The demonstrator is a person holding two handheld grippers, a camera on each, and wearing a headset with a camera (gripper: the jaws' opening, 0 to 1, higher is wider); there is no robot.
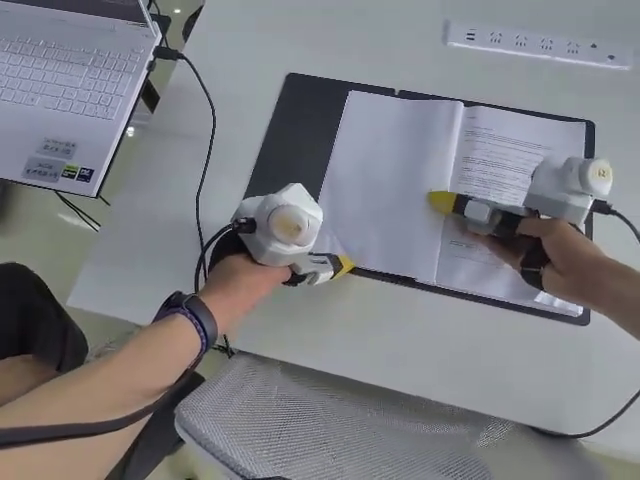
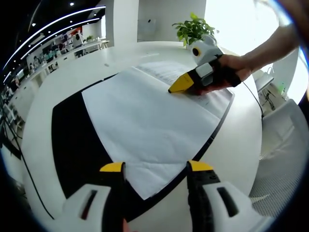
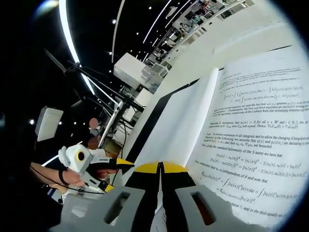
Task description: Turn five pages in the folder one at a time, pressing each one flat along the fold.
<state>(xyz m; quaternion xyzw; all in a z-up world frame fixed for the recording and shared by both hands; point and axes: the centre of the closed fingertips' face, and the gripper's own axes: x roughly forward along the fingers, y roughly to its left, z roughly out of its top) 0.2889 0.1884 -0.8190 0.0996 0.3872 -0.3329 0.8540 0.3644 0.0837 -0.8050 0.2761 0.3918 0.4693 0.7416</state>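
Right gripper (image 1: 443, 202), jaws pressed together, meets the open black folder (image 1: 295, 130) at its fold (image 1: 457, 140), which runs toward the far edge of the white desk (image 1: 400, 330); left gripper (image 1: 342, 266) jaws spread.

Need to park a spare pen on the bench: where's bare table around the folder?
Free: the table strip between folder and power strip; the near strip between folder and table edge, right of the left gripper. Crowded: left side, cable and laptop.

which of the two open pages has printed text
The right-hand white paper page, under the right gripper; the left-hand page faces up blank.
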